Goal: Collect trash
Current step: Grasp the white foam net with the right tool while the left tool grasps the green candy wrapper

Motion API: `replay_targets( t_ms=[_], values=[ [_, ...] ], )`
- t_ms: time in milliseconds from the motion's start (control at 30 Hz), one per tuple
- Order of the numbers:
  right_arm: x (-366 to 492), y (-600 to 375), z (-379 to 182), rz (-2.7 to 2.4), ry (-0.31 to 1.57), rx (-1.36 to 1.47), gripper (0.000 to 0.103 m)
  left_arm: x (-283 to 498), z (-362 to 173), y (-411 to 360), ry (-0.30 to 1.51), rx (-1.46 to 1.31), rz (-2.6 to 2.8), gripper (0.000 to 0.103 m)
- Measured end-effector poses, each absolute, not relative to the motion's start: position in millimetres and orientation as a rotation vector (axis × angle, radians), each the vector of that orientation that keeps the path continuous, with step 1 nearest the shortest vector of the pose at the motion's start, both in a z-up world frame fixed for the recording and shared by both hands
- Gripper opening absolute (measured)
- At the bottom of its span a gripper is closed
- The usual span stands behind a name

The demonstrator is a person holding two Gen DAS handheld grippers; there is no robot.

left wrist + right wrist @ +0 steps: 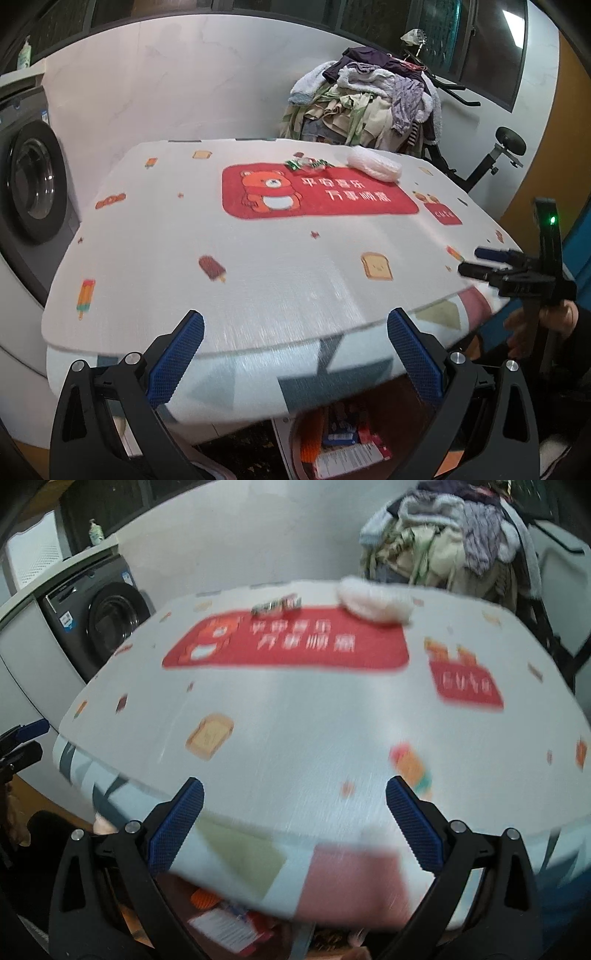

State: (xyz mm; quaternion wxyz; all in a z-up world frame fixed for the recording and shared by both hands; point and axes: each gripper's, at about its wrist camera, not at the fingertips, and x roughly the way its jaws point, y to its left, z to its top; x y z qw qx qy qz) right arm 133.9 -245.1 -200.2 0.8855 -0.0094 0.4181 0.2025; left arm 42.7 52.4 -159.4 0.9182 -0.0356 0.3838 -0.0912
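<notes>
A green and clear candy wrapper (306, 164) lies at the far side of the table (258, 288), on the red bear print. A white bubble-wrap piece (373, 168) lies just right of it. Both show blurred in the right wrist view: wrapper (276, 606), white piece (375, 601). My left gripper (295, 354) is open and empty at the table's near edge. My right gripper (294, 823) is open and empty, also at the near edge; it shows in the left wrist view (480, 263) at the right.
A bin (343, 443) with packaging stands under the table's near edge. A washing machine (33, 184) stands to the left. A pile of clothes (369, 103) on a rack and an exercise bike (498, 155) stand behind the table.
</notes>
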Motion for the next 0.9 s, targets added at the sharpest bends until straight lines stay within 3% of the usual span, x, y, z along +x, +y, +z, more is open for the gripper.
replay_targets(
  t_ms=[400,633,733,800,900],
  values=[
    [321.6,-244.1,-179.7,0.339,0.802,-0.168,0.097,168.6,-143.9,69.7,0.786,-0.155,-0.201,0.097],
    [418.5,-242.3,-203.0,0.231,0.813,-0.161,0.097,256.4,-160.2,92.4,0.854,-0.442,-0.225,0.096],
    [435.8,-241.6,-216.8,0.206,0.815,-0.148,0.095,291.1,-171.0,88.1,0.891,-0.465,-0.236,0.085],
    [442.4,-240.2,-225.8,0.206,0.820,-0.148,0.072,314.3,-179.5,82.1,0.918,-0.465,-0.244,0.079],
    [438.4,-235.5,-228.0,0.242,0.788,-0.162,0.055,338.9,-191.7,74.2,0.950,-0.488,-0.260,0.072]
  ],
)
